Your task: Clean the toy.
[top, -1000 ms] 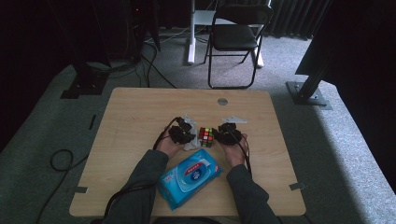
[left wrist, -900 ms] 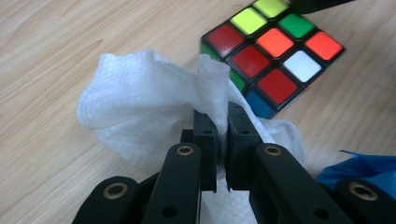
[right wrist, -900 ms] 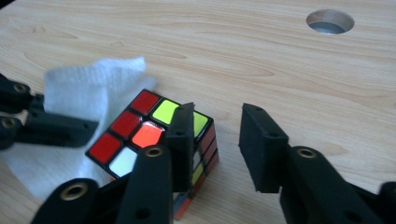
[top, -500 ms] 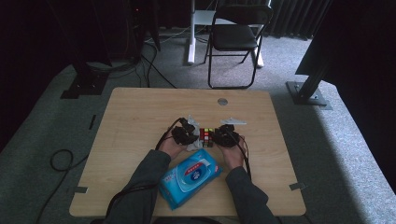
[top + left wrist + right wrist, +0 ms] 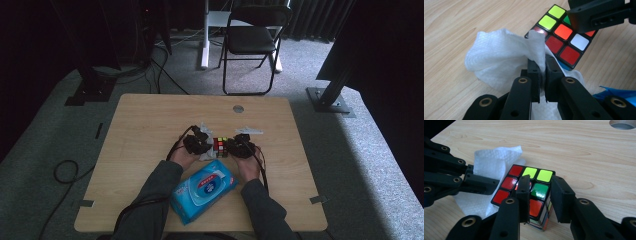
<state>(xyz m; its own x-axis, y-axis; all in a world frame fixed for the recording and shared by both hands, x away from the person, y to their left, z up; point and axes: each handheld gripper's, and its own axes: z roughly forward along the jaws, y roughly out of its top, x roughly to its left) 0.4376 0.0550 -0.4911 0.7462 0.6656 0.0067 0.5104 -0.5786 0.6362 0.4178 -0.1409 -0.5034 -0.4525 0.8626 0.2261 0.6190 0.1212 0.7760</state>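
Cube [image 5: 220, 146], the colourful puzzle one, sits near the middle of the high view, on the wooden table [image 5: 150, 125] between your two hands. It stays in the same spot as a second ago.

Your left gripper [image 5: 542, 62] has its jaws pressed together on a white wipe [image 5: 496, 60]. In the left gripper view the wipe bunches up in the middle of the frame and touches the cube's near edge. That pinch looks the same as before.

Your right gripper [image 5: 540, 186] is what changes. Its jaws have just been closing, and now they squeeze one corner of the cube, one jaw lying over the top squares and the other jaw against the side. In the right gripper view the cube is at the centre, with the wipe at its left.

Both hands stay where they were. A blue pack of wipes [image 5: 202, 190] lies at the lower middle of the high view, between your sleeves, same as before.
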